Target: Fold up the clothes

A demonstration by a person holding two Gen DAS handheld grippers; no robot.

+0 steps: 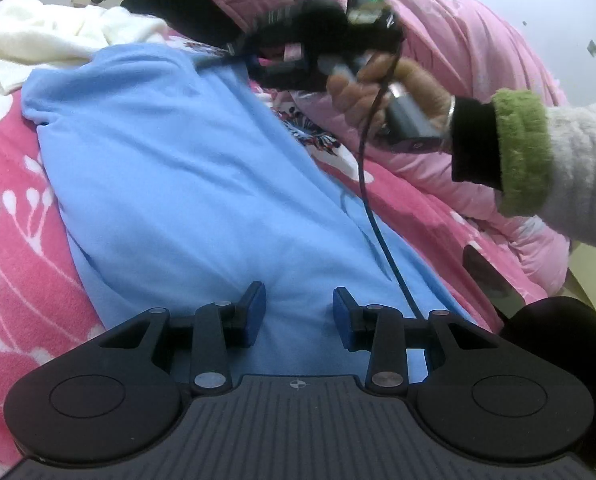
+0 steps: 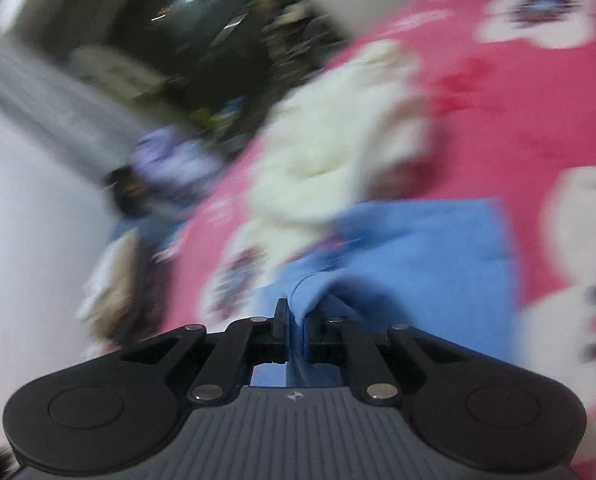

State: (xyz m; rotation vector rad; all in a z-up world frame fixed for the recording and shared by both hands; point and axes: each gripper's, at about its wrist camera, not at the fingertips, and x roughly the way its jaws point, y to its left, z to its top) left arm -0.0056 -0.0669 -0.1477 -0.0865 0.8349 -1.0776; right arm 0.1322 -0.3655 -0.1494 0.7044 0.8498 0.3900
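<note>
Two views were given. Through the left wrist camera, the left gripper (image 1: 299,316) was seen pointing downward over a light blue garment (image 1: 169,168), its blue pads parted with a clear gap and nothing caught between them; whether the pads rested on the cloth could not be told. The garment was spread across a pink flowered bedspread (image 1: 13,216), with a cream garment (image 1: 45,36) lying beyond it and a pink quilt (image 1: 470,60) heaped at the right. Further off, the right gripper (image 1: 253,66) was seen at the garment's far edge, held by a hand (image 1: 382,84) wrapped round its handle, the wrist in a green cuff (image 1: 522,152) and a grey sleeve (image 1: 582,176); a dark cable (image 1: 374,216) hung down from it.

Through the right wrist camera, heavily blurred, the right gripper (image 2: 295,320) was seen with its jaws pressed nearly together on a raised fold of the blue garment (image 2: 418,248). The cream garment (image 2: 322,152) and the bedspread (image 2: 478,112) were seen beyond.
</note>
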